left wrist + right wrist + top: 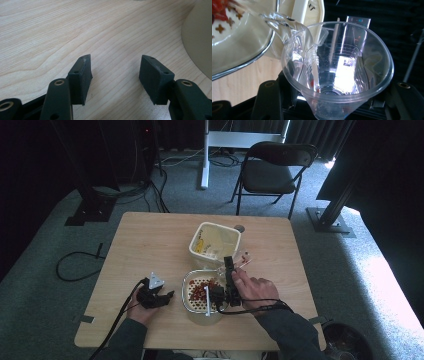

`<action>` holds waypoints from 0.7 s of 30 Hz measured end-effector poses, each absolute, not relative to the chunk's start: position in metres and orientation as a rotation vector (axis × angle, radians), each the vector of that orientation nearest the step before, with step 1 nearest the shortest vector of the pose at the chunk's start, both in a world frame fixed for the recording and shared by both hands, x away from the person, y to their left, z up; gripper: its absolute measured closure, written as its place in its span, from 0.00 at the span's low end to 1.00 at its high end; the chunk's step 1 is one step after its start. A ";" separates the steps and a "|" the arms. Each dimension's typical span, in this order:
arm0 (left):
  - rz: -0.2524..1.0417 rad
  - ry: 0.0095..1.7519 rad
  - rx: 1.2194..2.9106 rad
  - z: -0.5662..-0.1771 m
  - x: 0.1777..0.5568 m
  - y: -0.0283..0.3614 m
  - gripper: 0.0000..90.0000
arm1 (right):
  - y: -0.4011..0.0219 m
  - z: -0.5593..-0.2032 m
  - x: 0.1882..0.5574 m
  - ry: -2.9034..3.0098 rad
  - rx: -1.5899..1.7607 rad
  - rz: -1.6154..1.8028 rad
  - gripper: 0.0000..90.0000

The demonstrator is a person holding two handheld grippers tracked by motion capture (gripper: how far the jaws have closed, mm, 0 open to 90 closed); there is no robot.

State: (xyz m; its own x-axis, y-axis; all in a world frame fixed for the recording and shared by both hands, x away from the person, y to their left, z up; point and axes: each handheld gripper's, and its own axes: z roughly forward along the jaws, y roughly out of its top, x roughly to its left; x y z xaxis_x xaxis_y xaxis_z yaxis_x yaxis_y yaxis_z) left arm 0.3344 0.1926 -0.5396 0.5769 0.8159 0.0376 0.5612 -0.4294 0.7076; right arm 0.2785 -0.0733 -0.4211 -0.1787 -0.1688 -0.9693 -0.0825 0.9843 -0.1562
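the right gripper (332, 100) pinches a clear plastic cup (337, 72) between its jaws, tipped so water (284, 22) streams over the strainer bowl (202, 291) of red bits near the table's (150, 235) front edge. the left gripper (115, 75) rests on the wood beside it, jaws spread and empty.

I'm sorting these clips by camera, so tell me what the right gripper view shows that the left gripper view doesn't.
Right gripper view only: a clear plastic cup clamped between the gripper's fingers, tipped and pouring water over a cream strainer basket holding red pieces.
Left gripper view only: the open left gripper, fingers apart with nothing between them.
Both: the light wooden table.
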 end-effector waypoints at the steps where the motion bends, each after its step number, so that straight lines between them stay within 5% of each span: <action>1: 0.500 1.092 2.150 -0.540 0.334 0.193 0.49 | -0.073 -0.422 0.278 1.742 -0.194 -0.094 0.44; 21: 0.495 1.092 2.147 -0.540 0.335 0.193 0.49 | -0.072 -0.423 0.271 1.636 -0.266 -0.149 0.44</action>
State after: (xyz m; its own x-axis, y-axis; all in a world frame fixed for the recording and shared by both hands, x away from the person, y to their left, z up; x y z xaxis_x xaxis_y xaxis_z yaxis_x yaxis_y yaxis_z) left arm 0.3347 0.1929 -0.5399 0.5775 0.8158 0.0323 0.5618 -0.4259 0.7092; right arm 0.2710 -0.0716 -0.4228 -0.0652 -0.2610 -0.9631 -0.0830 0.9633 -0.2554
